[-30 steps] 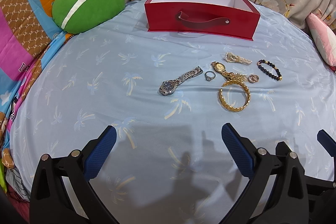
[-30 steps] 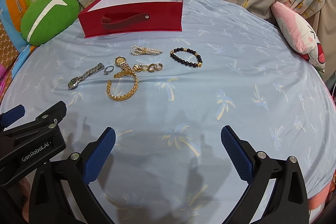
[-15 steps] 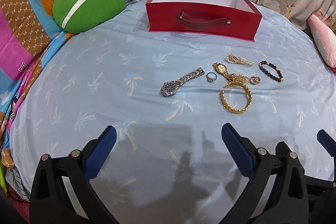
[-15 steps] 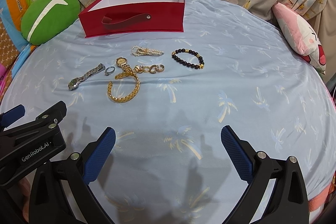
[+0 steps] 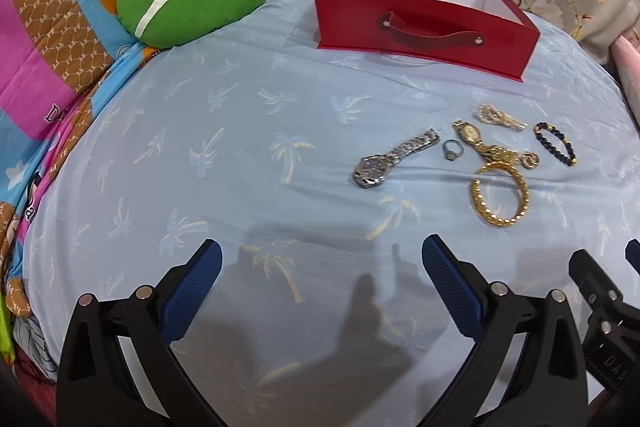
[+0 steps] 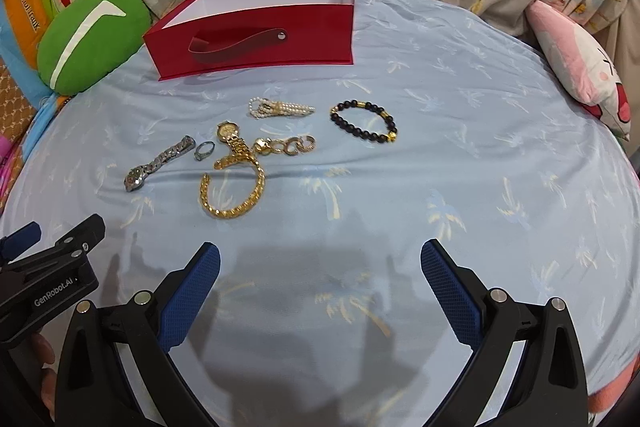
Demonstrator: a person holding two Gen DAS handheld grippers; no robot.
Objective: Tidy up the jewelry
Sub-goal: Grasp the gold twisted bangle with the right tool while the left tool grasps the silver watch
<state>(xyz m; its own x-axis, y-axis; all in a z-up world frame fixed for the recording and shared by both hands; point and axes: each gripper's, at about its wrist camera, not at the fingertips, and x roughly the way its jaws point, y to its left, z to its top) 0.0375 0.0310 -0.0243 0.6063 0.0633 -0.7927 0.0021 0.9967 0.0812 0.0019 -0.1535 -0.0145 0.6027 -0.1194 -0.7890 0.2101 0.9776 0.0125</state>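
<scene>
Left gripper [image 5: 320, 279]: jaws spread wide, nothing between the blue pads [image 5: 192, 291], hovering. Right gripper [image 6: 320, 279]: likewise wide apart, empty. Left unit visible from the right wrist at 9 o'clock; a hand [image 6: 42, 367] grips it at 8 o'clock.

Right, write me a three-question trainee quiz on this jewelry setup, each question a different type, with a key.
1. True or false: the silver watch lies inside the red box.
2. Multiple choice: which piece lies farthest toward the pink cushion? A) black bead bracelet B) silver ring C) gold chain bracelet
3. Fill in: both the left claw and the right claw are ____ and hold nothing.

Key: 1. False, it lies on the blue sheet in front of the box. 2. A. 3. open.
</scene>
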